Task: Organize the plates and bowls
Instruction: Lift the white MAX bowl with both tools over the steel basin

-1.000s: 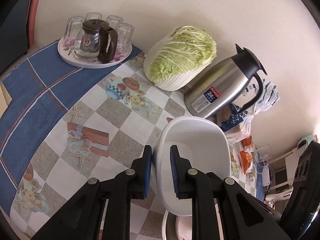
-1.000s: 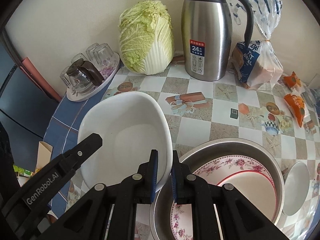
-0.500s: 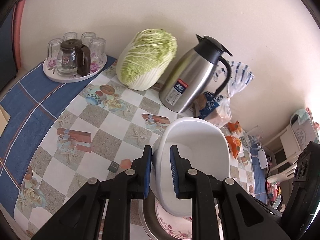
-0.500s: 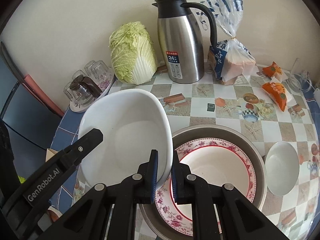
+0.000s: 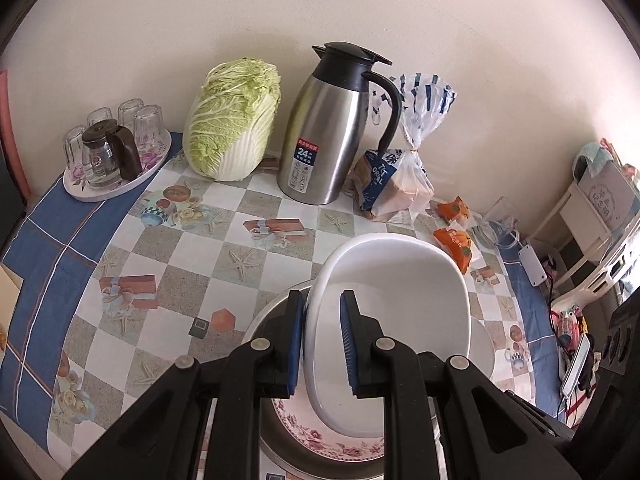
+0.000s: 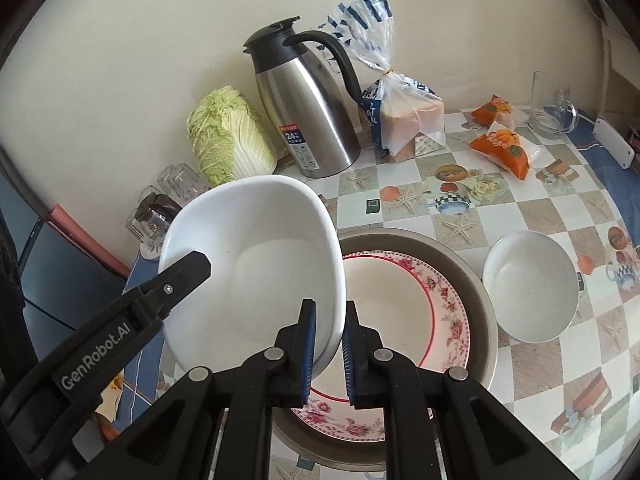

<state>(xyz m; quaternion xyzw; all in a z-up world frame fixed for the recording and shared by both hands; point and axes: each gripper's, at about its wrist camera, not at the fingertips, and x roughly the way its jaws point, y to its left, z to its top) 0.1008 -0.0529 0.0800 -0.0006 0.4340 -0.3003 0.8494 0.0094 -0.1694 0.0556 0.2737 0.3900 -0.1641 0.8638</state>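
My view: napa cabbage (image 5: 232,120) against wall, steel thermos jug (image 5: 328,128) just right of it, black lid and handle. Bagged sliced bread (image 6: 408,116) beside jug. I count two orange snack packets (image 6: 502,148) near bread, clear glass mug (image 6: 550,106) beyond them. Far left, floral tray (image 5: 116,176) carrying upturned glasses and small glass teapot (image 5: 106,154). Checked tablecloth (image 5: 192,264) with starfish prints.

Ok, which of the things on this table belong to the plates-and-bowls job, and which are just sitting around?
Part of the job:
- large white bowl, gripped by both the left hand-held gripper and the right hand-held gripper
- floral plate
- steel basin under it
- small white bowl

Just lying about:
- cabbage
- thermos jug
- bread bag
- orange snack packets
- tray of glasses
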